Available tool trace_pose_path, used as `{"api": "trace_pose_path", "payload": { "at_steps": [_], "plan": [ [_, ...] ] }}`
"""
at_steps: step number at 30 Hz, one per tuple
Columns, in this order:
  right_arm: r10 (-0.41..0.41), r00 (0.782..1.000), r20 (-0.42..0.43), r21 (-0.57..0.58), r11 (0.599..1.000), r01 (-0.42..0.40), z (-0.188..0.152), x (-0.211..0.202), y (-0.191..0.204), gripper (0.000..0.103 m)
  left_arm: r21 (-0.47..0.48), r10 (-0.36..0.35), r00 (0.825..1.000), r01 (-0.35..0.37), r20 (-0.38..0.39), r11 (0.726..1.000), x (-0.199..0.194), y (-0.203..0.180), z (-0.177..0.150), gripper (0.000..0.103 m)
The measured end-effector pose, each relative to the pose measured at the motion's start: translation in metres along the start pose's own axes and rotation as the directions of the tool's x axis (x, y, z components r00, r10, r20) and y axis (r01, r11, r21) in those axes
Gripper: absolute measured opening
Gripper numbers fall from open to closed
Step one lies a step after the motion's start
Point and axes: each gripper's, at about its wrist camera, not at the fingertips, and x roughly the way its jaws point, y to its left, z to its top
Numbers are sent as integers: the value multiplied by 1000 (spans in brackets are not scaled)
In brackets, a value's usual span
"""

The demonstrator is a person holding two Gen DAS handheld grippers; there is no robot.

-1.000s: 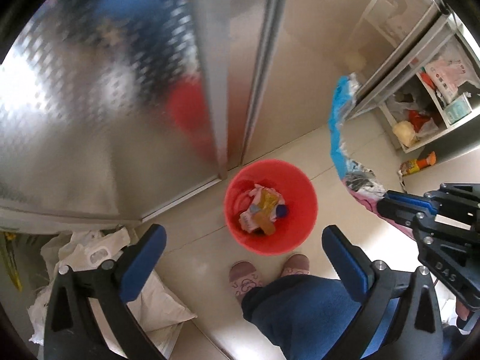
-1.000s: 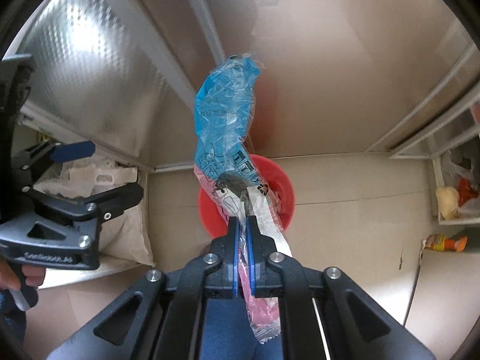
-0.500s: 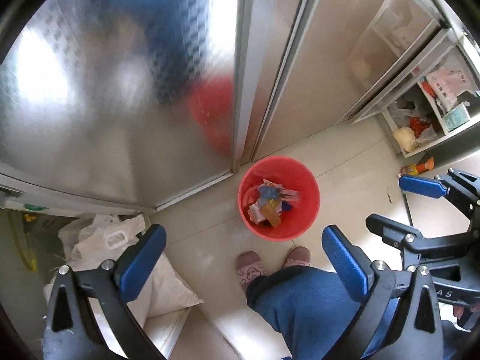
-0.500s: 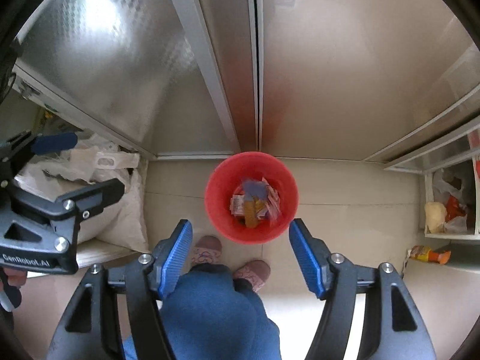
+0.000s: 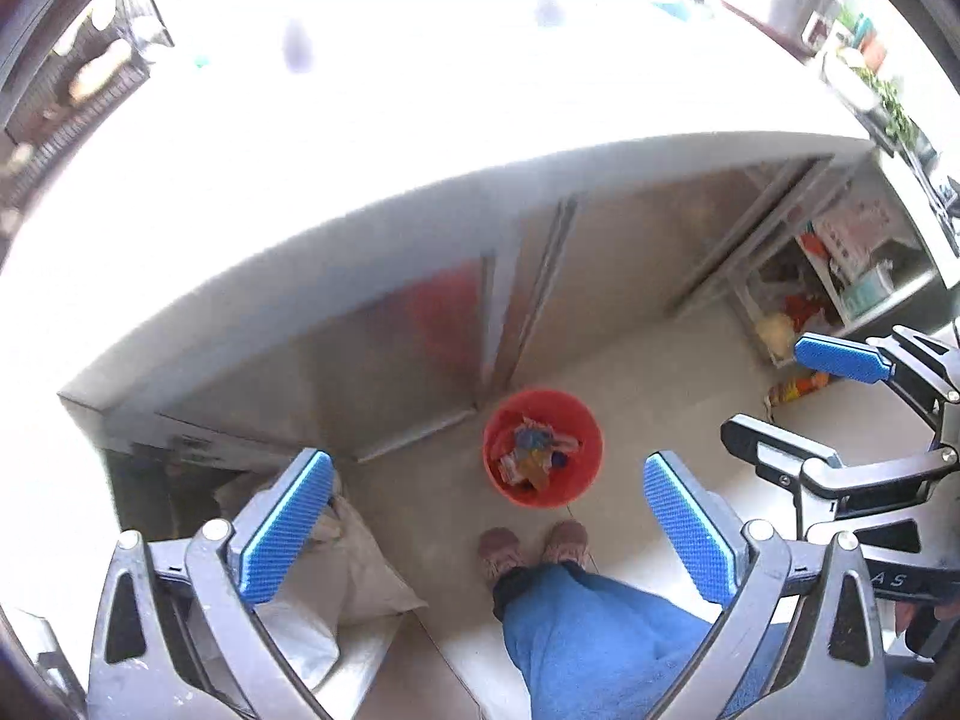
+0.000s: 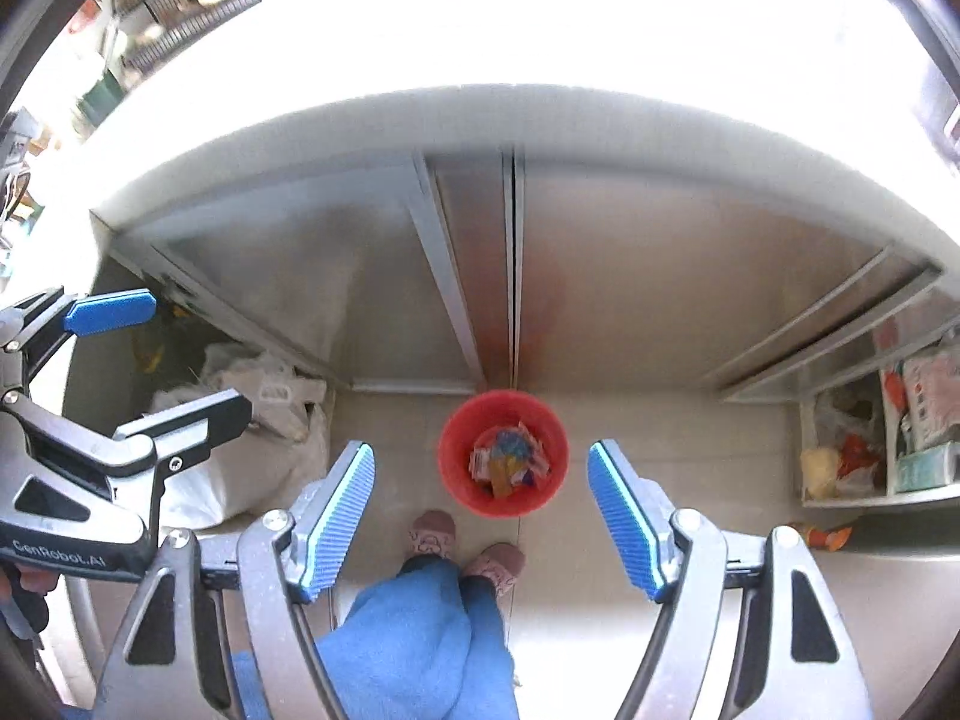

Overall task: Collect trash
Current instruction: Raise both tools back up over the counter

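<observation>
The pale tiled floor (image 6: 648,420) carries a round red plastic bin (image 6: 503,453), which stands against the foot of the metal cabinet doors (image 6: 660,276) on the far side. Crumpled coloured wrappers (image 6: 507,459) fill the bin. Just near of it stand two feet in pink slippers (image 6: 459,546). To the left, white plastic bags (image 6: 252,438) slump on the floor. At right, an orange packet (image 6: 825,535) lies below an open shelf (image 6: 876,501).

A pale beige tiled floor (image 6: 660,420) meets brushed-metal sliding cabinet doors (image 6: 600,300) beneath a white, glare-washed countertop (image 5: 420,120); open shelving (image 6: 870,450) stands at the right.
</observation>
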Motion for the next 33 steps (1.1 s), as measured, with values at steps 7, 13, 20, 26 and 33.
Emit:
{"api": "trace_pose_path", "payload": {
  "at_steps": [7, 13, 20, 26, 33],
  "plan": [
    [-12, 993, 117, -46, 999, 18, 29, -42, 4, 85, -74, 50, 995, -43, 85, 996, -49, 10, 21, 103],
    [-10, 981, 194, -96, 995, 30, 52, -64, 8, 98, -134, 104, 985, -85, 137, 987, -79, 26, 33, 103],
    [12, 970, 243, -173, 984, 31, 88, -77, 20, 101, -202, 167, 974, -135, 153, 970, -106, 55, 60, 103],
    [41, 973, 229, -212, 977, 9, 122, -67, 33, 101, -226, 177, 975, -144, 133, 963, -98, 89, 85, 103],
    [24, 983, 182, -200, 980, 13, 175, -32, 44, 101, -218, 126, 989, -107, 74, 970, -60, 138, 134, 103]
  ]
}}
